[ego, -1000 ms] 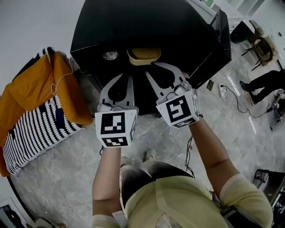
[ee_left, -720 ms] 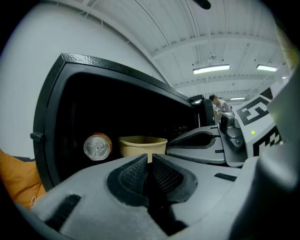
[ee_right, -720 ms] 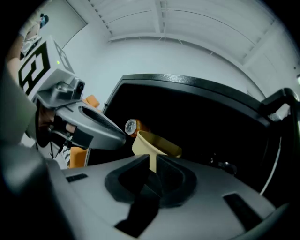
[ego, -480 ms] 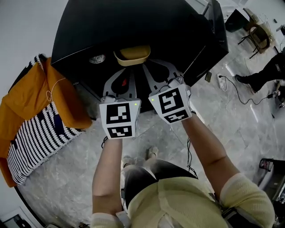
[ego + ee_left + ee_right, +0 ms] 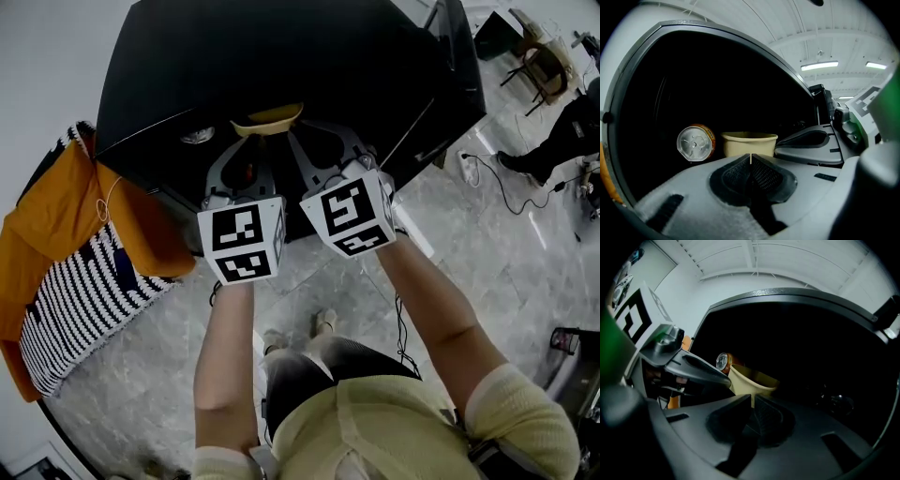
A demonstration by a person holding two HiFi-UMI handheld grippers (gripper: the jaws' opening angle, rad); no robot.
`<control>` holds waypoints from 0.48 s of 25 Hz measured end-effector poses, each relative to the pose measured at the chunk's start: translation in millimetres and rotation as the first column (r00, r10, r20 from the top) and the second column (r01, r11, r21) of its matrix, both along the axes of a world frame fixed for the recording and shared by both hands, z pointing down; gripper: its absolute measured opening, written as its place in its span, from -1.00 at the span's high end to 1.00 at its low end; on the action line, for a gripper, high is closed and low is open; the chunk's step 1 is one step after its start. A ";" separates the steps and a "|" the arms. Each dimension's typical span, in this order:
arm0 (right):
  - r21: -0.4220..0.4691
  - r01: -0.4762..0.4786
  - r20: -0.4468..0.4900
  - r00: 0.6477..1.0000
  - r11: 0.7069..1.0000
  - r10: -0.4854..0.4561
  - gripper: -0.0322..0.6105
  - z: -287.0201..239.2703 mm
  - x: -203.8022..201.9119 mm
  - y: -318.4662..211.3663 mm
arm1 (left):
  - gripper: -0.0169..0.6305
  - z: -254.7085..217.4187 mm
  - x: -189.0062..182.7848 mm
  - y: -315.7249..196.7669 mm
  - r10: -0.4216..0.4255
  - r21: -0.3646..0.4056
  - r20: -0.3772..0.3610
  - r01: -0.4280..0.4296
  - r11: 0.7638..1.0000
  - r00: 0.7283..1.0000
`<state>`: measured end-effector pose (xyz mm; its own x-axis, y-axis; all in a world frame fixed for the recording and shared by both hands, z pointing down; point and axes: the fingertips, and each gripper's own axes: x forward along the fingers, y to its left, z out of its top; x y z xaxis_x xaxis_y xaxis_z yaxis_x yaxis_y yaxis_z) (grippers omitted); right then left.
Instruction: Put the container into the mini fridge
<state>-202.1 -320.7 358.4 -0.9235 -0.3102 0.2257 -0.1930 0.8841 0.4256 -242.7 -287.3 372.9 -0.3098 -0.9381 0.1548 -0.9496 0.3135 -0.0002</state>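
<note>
Two hand-held grippers had carried the container deeper in the last second. From above, the yellow container had stood in full view at the opening. Now only its near rim showed under the top edge of the black mini fridge.

On the left, the orange-and-striped blanket lay untouched on the floor. Inside the fridge a drink can lay on its side just left of the container, close but apart from it.

The left hand-held gripper had its jaws closed, with a pale sliver of the container's wall pinched between them in its own view. The right hand-held gripper was likewise clamped on the container's near wall. Further right, the fridge door stood open.

The container looked to be inside the fridge, so placement seemed nearly done. Whether its base already rested on the shelf could not be told, and the release was not yet made.
</note>
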 end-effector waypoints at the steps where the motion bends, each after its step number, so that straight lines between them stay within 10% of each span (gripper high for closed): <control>1: 0.001 0.001 -0.002 1.000 1.000 -0.001 0.77 0.2 -1.5 -0.4 | 0.86 0.2 -2.2 -0.3 -0.004 0.001 0.000 0.004 1.000 1.000; 12: -0.071 -0.021 0.037 0.999 0.997 0.024 0.77 3.9 6.3 8.6 | 0.86 18.7 -1.8 13.0 0.003 -0.022 -0.044 -0.004 1.000 0.999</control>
